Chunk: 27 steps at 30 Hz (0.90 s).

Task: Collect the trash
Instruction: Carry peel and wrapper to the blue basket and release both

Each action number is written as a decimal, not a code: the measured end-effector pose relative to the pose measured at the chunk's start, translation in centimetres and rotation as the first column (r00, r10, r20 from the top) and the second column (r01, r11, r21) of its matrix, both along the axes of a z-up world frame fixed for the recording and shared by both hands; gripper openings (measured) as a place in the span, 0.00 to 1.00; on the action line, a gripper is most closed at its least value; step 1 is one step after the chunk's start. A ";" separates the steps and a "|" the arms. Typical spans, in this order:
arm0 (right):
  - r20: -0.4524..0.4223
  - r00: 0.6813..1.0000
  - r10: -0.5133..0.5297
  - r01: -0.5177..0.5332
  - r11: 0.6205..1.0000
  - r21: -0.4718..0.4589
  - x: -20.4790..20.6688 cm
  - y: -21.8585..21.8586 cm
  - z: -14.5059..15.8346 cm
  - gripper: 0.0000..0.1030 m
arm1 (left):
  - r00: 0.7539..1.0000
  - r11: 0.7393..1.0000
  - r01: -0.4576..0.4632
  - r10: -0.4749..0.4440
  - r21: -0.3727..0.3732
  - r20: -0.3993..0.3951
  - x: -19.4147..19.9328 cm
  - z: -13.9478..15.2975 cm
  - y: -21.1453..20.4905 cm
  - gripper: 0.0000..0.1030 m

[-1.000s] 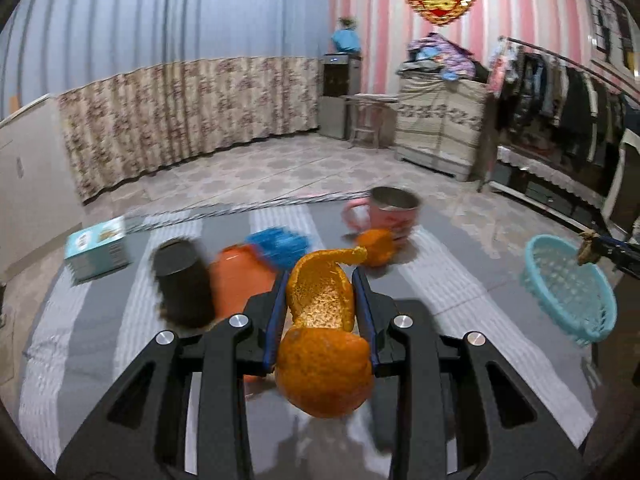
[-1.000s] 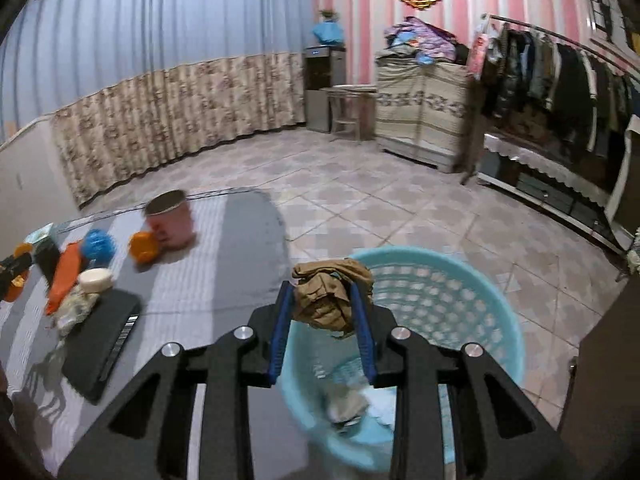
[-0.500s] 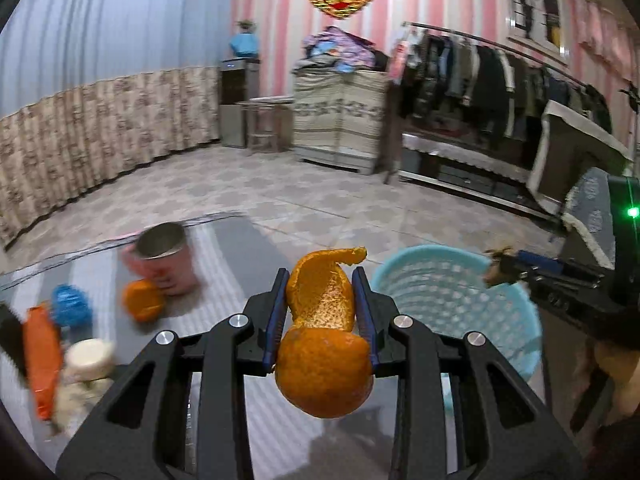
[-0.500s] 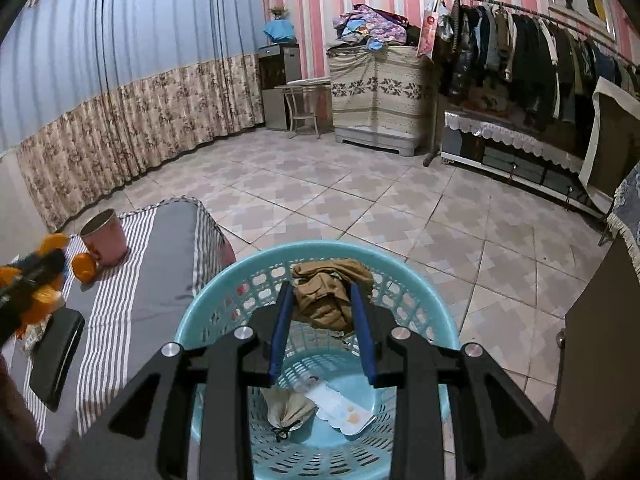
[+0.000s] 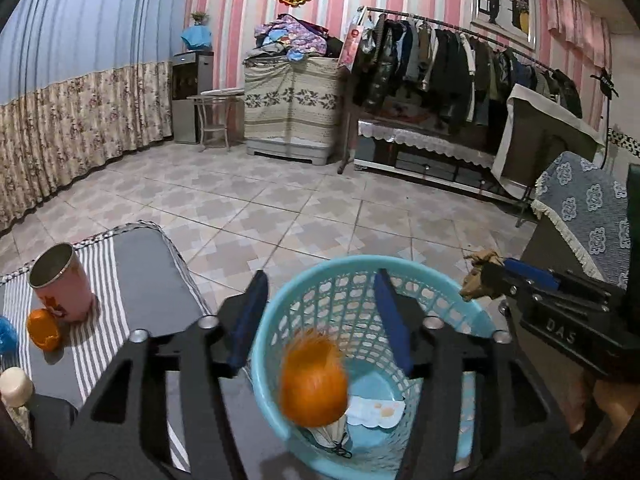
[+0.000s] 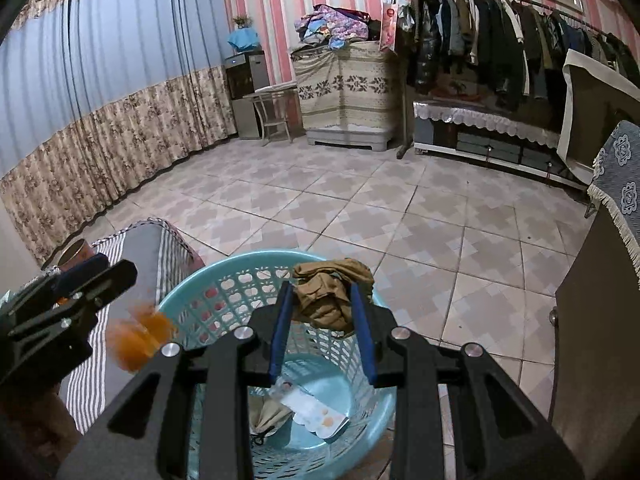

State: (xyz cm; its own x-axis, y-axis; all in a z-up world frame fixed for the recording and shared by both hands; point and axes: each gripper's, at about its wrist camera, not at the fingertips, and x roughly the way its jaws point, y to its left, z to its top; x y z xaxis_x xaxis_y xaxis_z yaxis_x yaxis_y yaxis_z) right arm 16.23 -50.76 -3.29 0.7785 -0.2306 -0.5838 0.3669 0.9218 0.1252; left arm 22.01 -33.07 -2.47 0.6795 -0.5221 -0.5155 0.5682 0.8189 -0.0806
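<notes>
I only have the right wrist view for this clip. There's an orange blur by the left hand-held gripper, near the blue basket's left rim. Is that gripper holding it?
Observer: No. In the left wrist view the left hand-held gripper has its jaws wide apart, with nothing between them.
Operator: Where is the orange thing, then?
Observer: The orange peel is a blur in mid-air, over the inside of the basket.
Operator: Any more peel on the table?
Observer: One orange piece lies beside the base of the pink cup.
</notes>
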 end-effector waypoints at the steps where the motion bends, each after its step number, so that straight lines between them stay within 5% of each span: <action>1: -0.003 1.000 0.001 -0.001 1.000 0.003 0.1 0.0 -0.2 0.29 | 1.000 1.000 -0.014 0.014 0.002 0.004 0.1 0.2 0.2 0.59; 6: -0.014 1.000 0.025 -0.025 1.000 -0.002 0.6 1.1 -0.4 0.29 | 0.990 0.991 -0.131 0.131 -0.004 0.052 -0.2 1.4 3.4 0.88; 14: -0.026 0.995 0.091 -0.092 0.995 -0.044 1.8 4.3 -1.0 0.32 | 0.962 0.966 -0.257 0.252 0.038 0.101 -1.8 2.4 9.5 0.95; 17: -0.037 0.995 0.092 -0.094 0.994 -0.051 2.0 4.7 -1.2 0.56 | 0.952 0.955 -0.294 0.289 0.039 0.100 -2.5 2.7 12.3 0.95; 22: -0.040 0.996 0.076 -0.079 0.994 -0.072 1.9 5.0 -1.1 0.81 | 0.924 0.926 -0.374 0.367 0.054 0.107 -2.5 3.4 17.2 0.95; 27: -0.021 0.998 0.067 -0.069 0.991 -0.116 1.5 6.4 -0.4 0.91 | 0.885 0.884 -0.463 0.455 0.069 0.099 -2.2 3.0 22.9 0.95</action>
